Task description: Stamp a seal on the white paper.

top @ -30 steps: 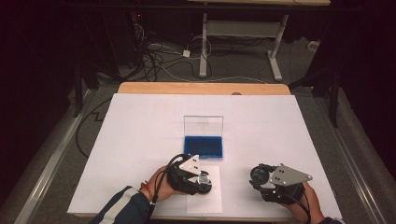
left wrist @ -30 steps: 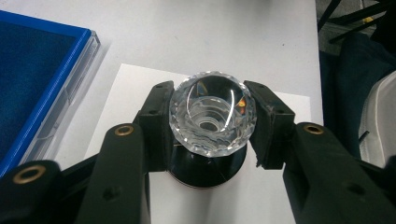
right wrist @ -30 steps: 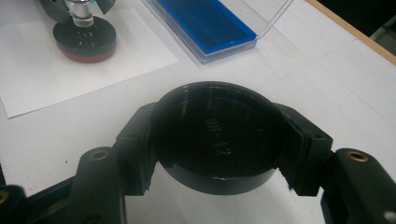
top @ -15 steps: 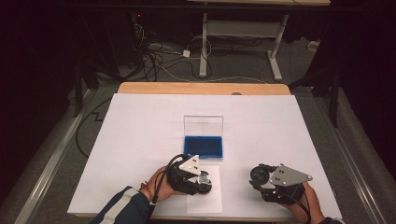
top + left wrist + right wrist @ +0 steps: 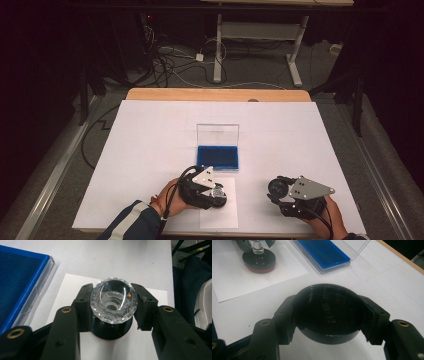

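A clear faceted glass piece stands on a round black base, and my left gripper is shut on it from both sides. In the high view the left gripper rests over a small white sheet near the table's front edge. My right gripper is shut on a round black cap whose hollow side faces the camera. It lies at the front right in the high view, as the right gripper. From the right gripper view the base shows a red lower rim.
An open blue case with an upright clear lid sits mid-table, just beyond the left gripper. White paper covers the table. The wooden far edge borders a floor with cables and desk legs.
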{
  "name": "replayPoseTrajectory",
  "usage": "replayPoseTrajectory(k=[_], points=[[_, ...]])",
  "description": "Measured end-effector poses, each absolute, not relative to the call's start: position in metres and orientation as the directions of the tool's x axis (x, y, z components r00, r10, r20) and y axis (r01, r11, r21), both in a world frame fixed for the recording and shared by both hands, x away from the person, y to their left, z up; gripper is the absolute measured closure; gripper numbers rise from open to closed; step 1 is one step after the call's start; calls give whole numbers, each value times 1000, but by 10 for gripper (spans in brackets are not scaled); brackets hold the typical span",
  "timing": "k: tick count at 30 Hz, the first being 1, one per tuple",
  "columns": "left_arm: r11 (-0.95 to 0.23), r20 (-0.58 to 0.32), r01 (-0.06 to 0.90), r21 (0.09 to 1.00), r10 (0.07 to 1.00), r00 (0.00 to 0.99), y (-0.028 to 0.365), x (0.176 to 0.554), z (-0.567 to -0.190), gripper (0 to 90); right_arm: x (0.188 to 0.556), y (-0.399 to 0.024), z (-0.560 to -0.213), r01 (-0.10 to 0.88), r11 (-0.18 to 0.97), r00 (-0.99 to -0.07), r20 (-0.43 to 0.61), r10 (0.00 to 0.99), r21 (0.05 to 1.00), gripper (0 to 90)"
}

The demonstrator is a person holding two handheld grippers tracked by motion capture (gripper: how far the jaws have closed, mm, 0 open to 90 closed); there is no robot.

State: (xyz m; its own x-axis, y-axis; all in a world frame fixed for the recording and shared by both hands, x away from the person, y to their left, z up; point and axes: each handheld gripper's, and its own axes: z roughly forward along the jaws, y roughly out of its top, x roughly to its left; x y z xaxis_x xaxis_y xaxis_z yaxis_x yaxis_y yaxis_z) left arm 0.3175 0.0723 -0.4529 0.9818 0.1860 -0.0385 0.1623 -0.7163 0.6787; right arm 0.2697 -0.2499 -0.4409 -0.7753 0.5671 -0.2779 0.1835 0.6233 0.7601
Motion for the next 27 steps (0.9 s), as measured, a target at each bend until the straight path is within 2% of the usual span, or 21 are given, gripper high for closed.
replayPoseTrajectory(k=[22, 27], points=[[-715, -29, 169, 678, 203, 979, 73, 314, -450, 540, 269, -250, -440, 178, 626, -777, -282, 563, 760, 379], [-676, -31, 166, 718, 208, 978, 80, 314, -438, 541, 269, -251, -439, 179, 620, -772, -281, 570, 764, 379]])
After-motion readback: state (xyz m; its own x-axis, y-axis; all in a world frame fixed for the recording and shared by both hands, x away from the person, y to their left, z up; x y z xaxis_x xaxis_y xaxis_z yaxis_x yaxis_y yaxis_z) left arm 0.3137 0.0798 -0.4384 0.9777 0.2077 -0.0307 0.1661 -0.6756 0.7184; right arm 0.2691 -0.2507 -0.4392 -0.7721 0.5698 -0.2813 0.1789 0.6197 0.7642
